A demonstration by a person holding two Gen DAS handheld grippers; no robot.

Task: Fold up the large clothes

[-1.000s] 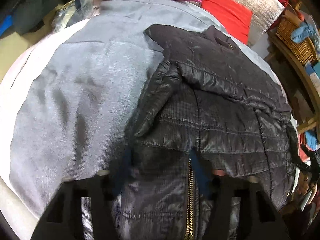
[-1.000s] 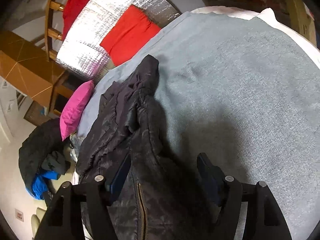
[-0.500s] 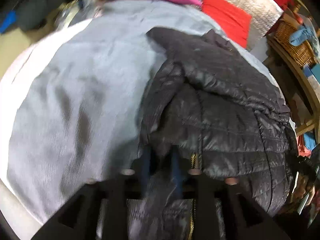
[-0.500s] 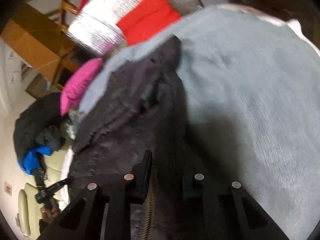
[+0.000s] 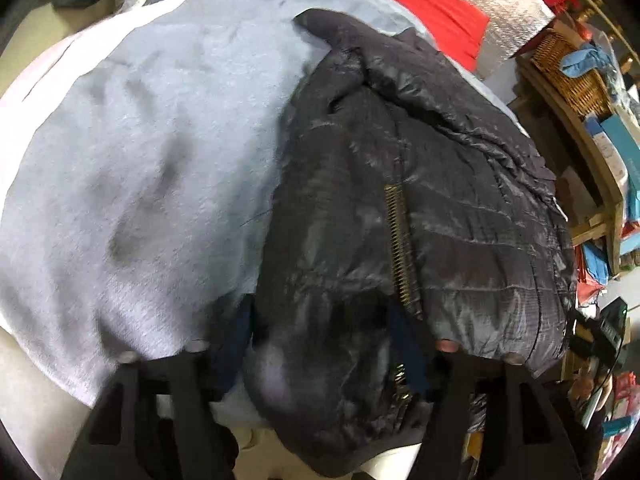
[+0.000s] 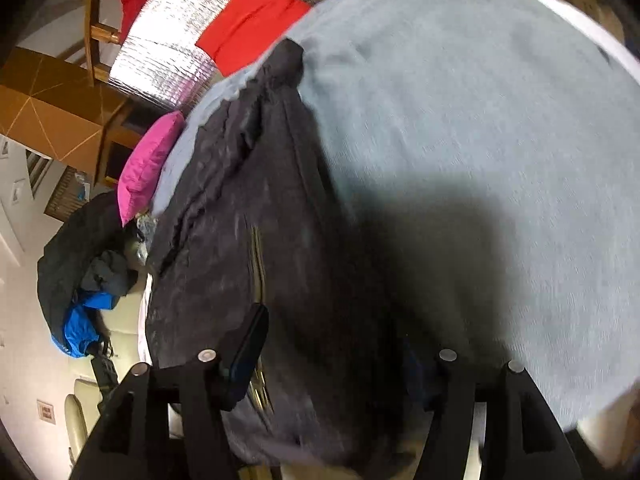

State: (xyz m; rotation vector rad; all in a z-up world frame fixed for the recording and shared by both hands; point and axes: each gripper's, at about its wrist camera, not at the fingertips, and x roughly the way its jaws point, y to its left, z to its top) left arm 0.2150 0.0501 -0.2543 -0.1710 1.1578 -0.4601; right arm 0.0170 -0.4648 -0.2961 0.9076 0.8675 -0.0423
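Note:
A black quilted puffer jacket (image 5: 420, 184) with a brass zipper (image 5: 398, 240) lies on a light blue-grey sheet (image 5: 140, 152). Its near hem is bunched up over the body. My left gripper (image 5: 324, 340) is open, its fingers spread wide on either side of the bunched hem. In the right wrist view the same jacket (image 6: 248, 240) lies left of centre on the sheet (image 6: 460, 120). My right gripper (image 6: 332, 352) is open too, fingers wide apart over the jacket's near edge. The right finger sits in dark shadow.
A pink cushion (image 6: 148, 160), a red cushion (image 5: 444, 16) and a silver foil panel (image 6: 180, 44) lie beyond the bed. A wicker basket (image 5: 568, 68) on wooden shelving stands to the right. A heap of dark and blue clothes (image 6: 80, 280) lies on a cream sofa.
Both grippers closed on the jacket's near hem half a second ago and carried it forward over the body. Now both have opened wide and the hem lies bunched between the fingers.

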